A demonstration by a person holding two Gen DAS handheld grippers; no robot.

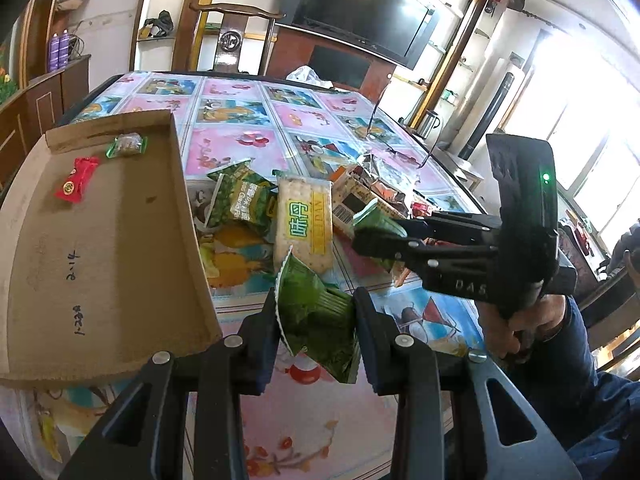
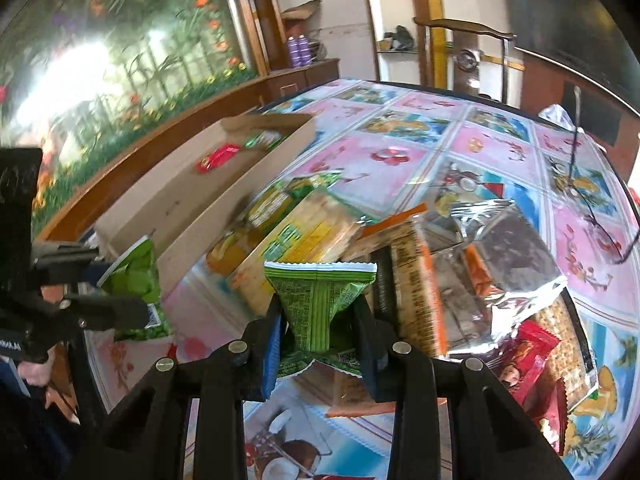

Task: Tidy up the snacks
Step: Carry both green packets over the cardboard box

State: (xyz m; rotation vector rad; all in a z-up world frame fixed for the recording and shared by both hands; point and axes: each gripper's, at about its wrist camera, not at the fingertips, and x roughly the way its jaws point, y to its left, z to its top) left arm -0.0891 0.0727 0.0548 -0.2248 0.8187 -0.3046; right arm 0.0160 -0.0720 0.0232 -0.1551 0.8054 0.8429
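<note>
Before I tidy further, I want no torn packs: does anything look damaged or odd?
The crumpled silver foil bag on the snack pile looks opened, its mouth gaping. Each gripper pinches a green snack packet, creasing it; no tear visible.

Both your grippers are clamped.
Your left gripper point(image 1: 316, 320) and right gripper point(image 2: 320, 320) each pinch a green packet, angled down toward the table point(image 1: 240, 148).

You see a matt brown cardboard tray point(image 1: 100, 240), glossy green plastic snack packets point(image 1: 316, 320), crinkled silver foil bag point(image 2: 500, 248), shiny bench point(image 1: 240, 148) cover.
</note>
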